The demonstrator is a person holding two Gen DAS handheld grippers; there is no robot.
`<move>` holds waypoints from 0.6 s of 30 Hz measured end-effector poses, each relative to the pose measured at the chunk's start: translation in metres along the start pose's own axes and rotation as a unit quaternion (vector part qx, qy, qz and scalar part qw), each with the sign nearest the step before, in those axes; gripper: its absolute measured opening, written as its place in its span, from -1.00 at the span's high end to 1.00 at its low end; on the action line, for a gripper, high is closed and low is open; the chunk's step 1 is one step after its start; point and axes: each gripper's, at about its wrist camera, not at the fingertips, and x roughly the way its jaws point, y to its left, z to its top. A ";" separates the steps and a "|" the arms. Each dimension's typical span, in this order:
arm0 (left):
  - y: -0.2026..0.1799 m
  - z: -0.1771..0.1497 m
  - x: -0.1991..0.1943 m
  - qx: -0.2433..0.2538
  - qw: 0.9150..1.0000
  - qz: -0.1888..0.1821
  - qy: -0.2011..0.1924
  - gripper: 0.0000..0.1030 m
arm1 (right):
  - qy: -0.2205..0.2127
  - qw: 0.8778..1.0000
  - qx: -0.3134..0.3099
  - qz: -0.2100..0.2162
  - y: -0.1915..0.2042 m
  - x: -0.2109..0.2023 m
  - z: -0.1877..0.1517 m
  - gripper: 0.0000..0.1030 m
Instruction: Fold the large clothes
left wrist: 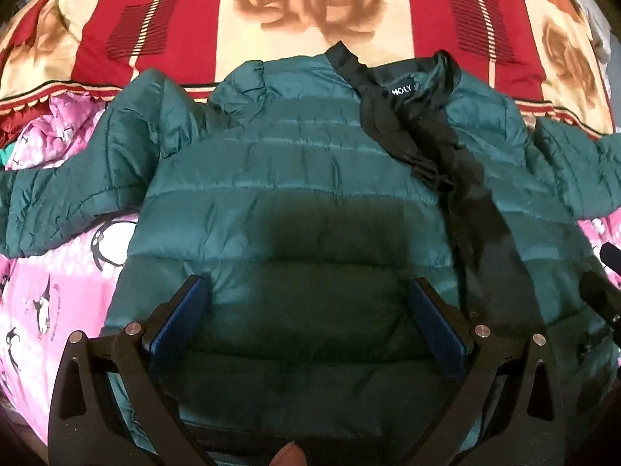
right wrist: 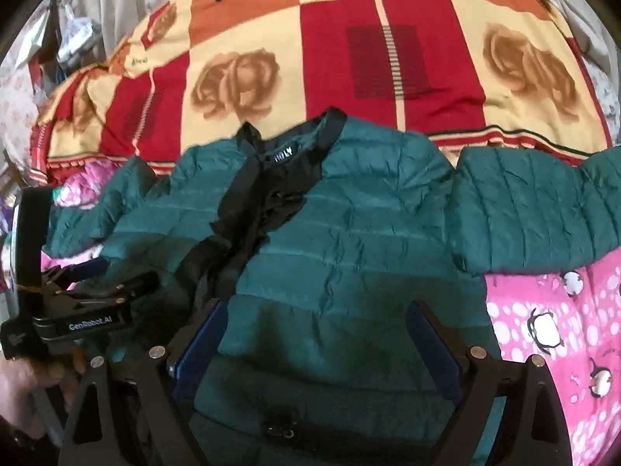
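Note:
A dark green quilted puffer jacket (left wrist: 295, 178) lies flat on the bed, front up, collar away from me, with black lining (left wrist: 438, 143) showing along the open zip. Both sleeves spread out sideways. It also shows in the right wrist view (right wrist: 368, 233). My left gripper (left wrist: 310, 291) is open and empty, hovering over the jacket's lower left front. My right gripper (right wrist: 316, 314) is open and empty over the jacket's lower right front. The left gripper's body (right wrist: 89, 310) shows at the left of the right wrist view.
A pink penguin-print sheet (right wrist: 551, 330) lies under the jacket. A red, cream and orange quilt with rose prints (left wrist: 310, 4) covers the far part of the bed. Clutter stands beyond the bed's far left (right wrist: 73, 39).

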 end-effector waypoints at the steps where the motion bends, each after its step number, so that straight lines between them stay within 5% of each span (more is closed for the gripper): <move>1: -0.001 -0.002 0.000 0.003 1.000 0.003 -0.004 -0.99 | 0.007 1.000 -0.003 -0.001 0.001 0.003 -0.001 -0.79; 5: 0.001 -0.004 0.004 -0.001 1.000 0.000 -0.005 -0.99 | 0.073 0.997 -0.015 -0.001 0.005 0.027 -0.013 -0.79; 18: 0.006 -0.006 0.005 -0.009 1.000 -0.017 -0.006 -0.99 | 0.080 0.996 -0.029 -0.001 0.008 0.035 -0.022 -0.99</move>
